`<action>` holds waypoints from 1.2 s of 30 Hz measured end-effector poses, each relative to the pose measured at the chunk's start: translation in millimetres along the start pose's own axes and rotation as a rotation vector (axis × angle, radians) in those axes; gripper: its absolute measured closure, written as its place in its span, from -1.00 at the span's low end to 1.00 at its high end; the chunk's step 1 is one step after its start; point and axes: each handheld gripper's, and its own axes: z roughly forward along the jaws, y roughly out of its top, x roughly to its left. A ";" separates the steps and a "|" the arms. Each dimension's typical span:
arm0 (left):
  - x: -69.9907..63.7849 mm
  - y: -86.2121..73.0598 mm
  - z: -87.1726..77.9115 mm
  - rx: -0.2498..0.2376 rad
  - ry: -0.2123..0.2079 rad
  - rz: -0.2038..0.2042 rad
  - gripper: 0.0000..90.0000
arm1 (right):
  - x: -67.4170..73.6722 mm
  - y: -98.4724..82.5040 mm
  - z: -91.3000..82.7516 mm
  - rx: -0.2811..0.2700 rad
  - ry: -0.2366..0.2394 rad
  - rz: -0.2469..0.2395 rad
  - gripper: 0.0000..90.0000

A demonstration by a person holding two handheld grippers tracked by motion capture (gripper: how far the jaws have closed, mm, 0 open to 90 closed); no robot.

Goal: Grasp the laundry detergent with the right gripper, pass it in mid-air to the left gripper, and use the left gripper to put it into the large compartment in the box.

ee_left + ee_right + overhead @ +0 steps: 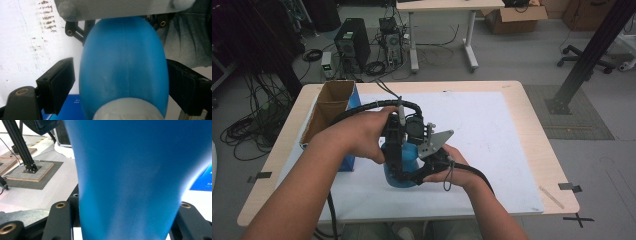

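A blue plastic bottle [408,156] stands on the white mat [492,135] near the table's front. My right gripper [411,176] comes in from the right and is shut on its lower body; in the right gripper view the blue bottle [130,175] sits between the black jaws of the right gripper [125,225]. My left gripper [400,165] reaches down over the top. In the left gripper view the bottle [122,65] and its white cap [127,110] lie between the jaws of the left gripper [120,86]. One pad [58,83] stands clear of the bottle.
An open cardboard box [332,105] with a blue side [71,107] stands at the table's left, close to the left forearm. The mat stretches bare to the right and back. Beyond the far edge the floor holds a computer tower [352,42] and cables.
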 end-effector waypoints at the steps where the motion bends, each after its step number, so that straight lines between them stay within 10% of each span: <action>1: -0.1 -0.1 -0.2 0.000 0.003 0.001 -0.68 | 0.0 -0.1 0.0 -0.001 -0.001 0.001 -0.01; 36: -4.1 -1.4 -0.4 0.026 0.026 0.019 -0.14 | 1.3 1.7 1.0 -0.012 -0.006 0.007 -0.01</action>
